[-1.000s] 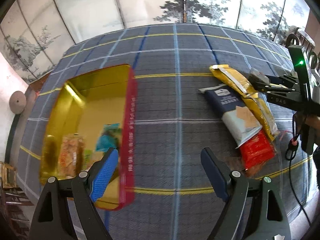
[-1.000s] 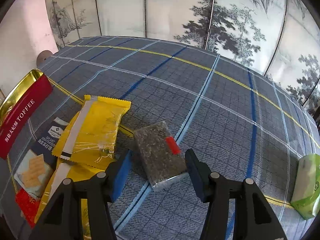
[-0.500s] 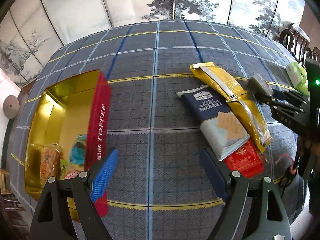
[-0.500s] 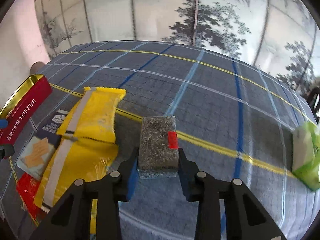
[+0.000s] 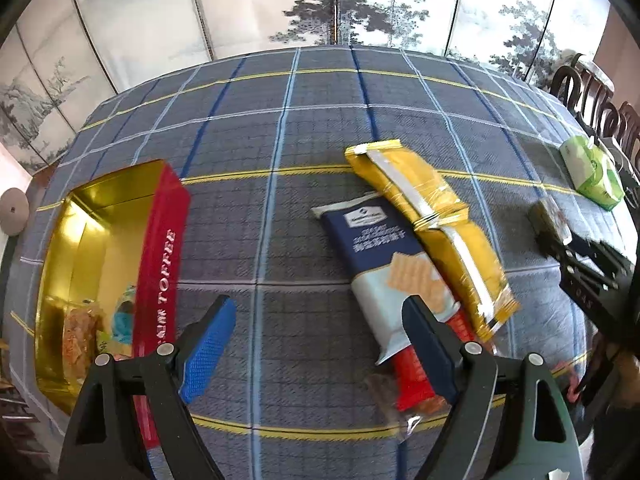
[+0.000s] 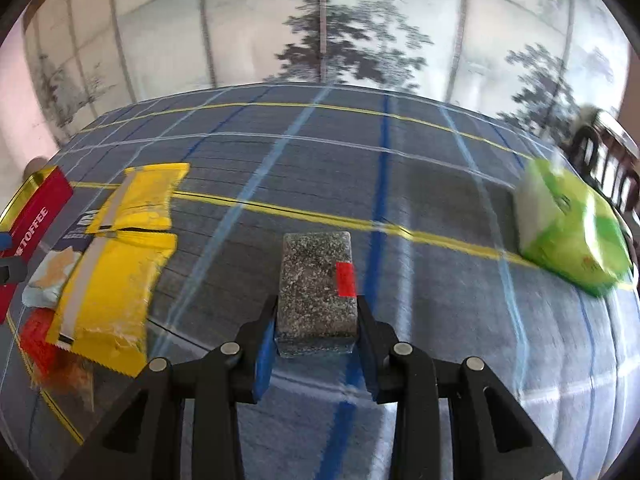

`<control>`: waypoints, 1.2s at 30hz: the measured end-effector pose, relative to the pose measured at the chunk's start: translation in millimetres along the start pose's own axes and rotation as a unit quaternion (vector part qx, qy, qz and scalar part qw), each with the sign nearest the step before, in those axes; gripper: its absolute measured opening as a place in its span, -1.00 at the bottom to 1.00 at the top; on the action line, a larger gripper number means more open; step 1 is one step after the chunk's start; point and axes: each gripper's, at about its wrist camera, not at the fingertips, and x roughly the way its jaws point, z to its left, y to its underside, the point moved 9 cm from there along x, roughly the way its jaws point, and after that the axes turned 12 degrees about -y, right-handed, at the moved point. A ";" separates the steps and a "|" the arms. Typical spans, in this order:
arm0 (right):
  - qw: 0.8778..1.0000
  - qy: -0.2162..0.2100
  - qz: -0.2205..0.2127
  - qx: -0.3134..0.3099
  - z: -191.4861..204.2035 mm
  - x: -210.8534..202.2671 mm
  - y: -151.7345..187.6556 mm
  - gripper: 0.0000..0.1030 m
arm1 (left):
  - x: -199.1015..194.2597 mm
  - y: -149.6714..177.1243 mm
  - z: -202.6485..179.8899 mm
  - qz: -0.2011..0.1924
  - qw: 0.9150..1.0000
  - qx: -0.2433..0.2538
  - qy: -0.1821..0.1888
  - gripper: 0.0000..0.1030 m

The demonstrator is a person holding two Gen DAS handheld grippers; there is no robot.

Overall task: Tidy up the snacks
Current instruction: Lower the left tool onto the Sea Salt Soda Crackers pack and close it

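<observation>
My right gripper (image 6: 316, 344) is shut on a grey speckled snack bar (image 6: 316, 280) with a red sticker and holds it above the cloth; the bar also shows in the left wrist view (image 5: 550, 218). My left gripper (image 5: 320, 340) is open and empty above the cloth, between the red and gold toffee tin (image 5: 160, 248) and a pile of snacks. The tin holds several snacks (image 5: 80, 336). The pile has two yellow packs (image 5: 432, 216), a blue cracker pack (image 5: 384, 248) and a red pack (image 5: 412, 376).
The table wears a blue-grey plaid cloth (image 5: 280, 128). A green tissue pack (image 6: 572, 228) lies at the right. Dark chair backs (image 5: 592, 96) stand past the right edge. A painted folding screen (image 5: 320, 4) stands behind the table.
My right gripper closed on the grey bar and lifted it, swinging right. My left gripper moved right, away from the tin toward the snack pile.
</observation>
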 end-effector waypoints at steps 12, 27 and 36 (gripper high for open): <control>1.000 0.010 -0.007 0.026 -14.1 -8.8 9.0 -0.30 | 19.7 -20.3 -32.6 0.032 0.999 -0.008 0.018 0.64; 0.999 -0.003 -0.011 0.036 -17.4 -9.2 8.3 -0.28 | 43.9 -8.8 -16.1 0.040 0.999 0.002 -0.012 0.47; 0.999 -0.001 -0.011 0.035 -17.5 -9.2 8.2 -0.28 | 46.8 -9.1 -11.2 0.030 1.000 0.000 0.003 0.46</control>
